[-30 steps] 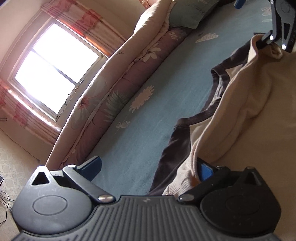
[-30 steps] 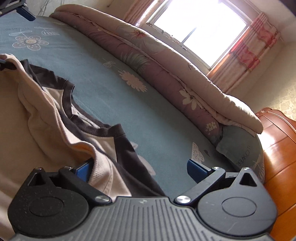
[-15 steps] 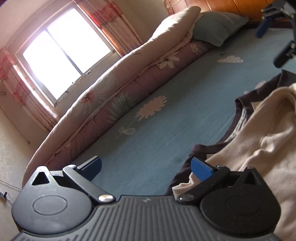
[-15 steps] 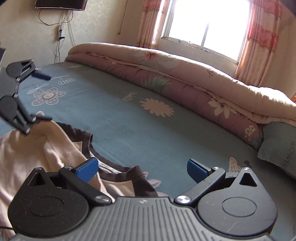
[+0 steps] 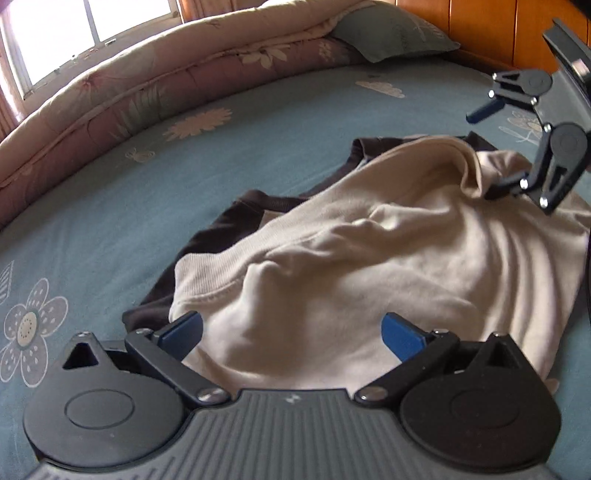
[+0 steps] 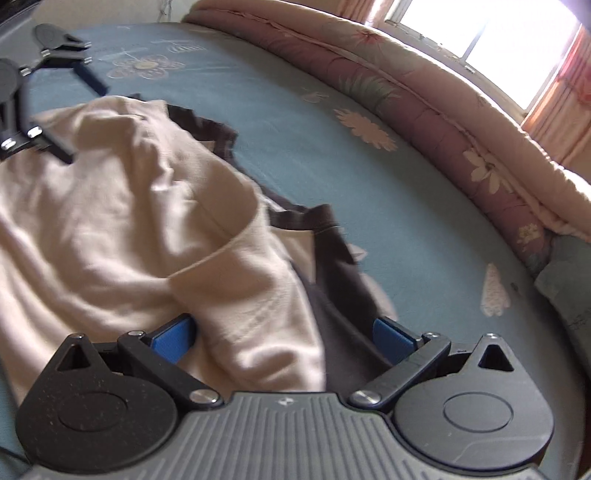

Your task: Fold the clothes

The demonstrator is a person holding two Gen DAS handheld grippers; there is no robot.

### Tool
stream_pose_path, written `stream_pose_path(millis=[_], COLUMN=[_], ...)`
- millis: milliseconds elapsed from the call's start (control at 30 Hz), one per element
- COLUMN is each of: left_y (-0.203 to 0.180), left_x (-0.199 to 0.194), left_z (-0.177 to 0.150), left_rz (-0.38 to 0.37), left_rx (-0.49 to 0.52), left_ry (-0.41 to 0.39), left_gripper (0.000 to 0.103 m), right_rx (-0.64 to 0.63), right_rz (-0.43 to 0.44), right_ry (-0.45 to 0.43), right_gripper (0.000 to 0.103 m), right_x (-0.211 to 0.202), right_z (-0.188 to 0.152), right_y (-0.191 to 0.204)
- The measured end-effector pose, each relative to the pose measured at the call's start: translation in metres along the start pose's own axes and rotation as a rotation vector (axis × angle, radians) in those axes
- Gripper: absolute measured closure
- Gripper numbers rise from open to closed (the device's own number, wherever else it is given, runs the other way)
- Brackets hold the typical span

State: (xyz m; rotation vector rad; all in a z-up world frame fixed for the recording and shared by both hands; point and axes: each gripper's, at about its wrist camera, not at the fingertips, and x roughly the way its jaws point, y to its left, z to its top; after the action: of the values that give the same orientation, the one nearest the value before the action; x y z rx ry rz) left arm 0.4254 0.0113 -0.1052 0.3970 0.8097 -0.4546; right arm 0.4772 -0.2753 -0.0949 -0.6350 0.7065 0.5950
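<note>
A cream sweatshirt (image 5: 369,258) with dark brown trim (image 5: 229,229) lies rumpled and folded over on the blue flowered bedsheet (image 5: 110,206). My left gripper (image 5: 291,332) is open at one end of it, and cream cloth lies loose between the blue pads (image 5: 181,330). In the right wrist view the same sweatshirt (image 6: 110,221) shows its dark brown part (image 6: 332,280) near the right pad. My right gripper (image 6: 280,336) is open at the opposite end, over the cloth. Each gripper shows in the other's view: the right gripper (image 5: 487,151) and the left gripper (image 6: 77,118), both spread wide.
A rolled floral quilt (image 5: 147,85) runs along the far side of the bed, with a grey-green pillow (image 5: 391,33) at its end against a wooden headboard (image 5: 498,26). A bright window (image 6: 480,29) with pink curtains is behind the quilt.
Both grippers have tipped down toward the bed and face each other across the sweatshirt. The cream cloth, earlier held up and draped, now lies on the sheet. Both sets of jaws stay spread.
</note>
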Motion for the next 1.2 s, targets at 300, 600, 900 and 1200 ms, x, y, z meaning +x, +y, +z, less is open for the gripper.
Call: stream_pose_path(millis=[300,600,900,1200], left_y=[0.003,-0.002,0.037,0.036], left_x=[0.0,0.018,0.073,0.033], left_z=[0.002,0.012,0.023,0.02], left_rz=[-0.089,-0.527,-0.534,-0.485], left_rx=[-0.068,-0.32,-0.58,-0.544], left_ry=[-0.013,-0.04,-0.084,-0.1], left_gripper=[0.001,0.001,0.001,0.002], right_rx=[0.287,0.392,0.572,0.574], right_rz=[-0.278,0.262,0.337,0.291], right_ry=[-0.015,-0.068,-0.078,-0.072], right_gripper=[0.0,0.0,0.0,0.0], right_x=[0.002,0.001,0.069,0.034], right_z=[-0.002,0.006,0.028,0.027], right_y=[-0.061,-0.014,-0.016,-0.021])
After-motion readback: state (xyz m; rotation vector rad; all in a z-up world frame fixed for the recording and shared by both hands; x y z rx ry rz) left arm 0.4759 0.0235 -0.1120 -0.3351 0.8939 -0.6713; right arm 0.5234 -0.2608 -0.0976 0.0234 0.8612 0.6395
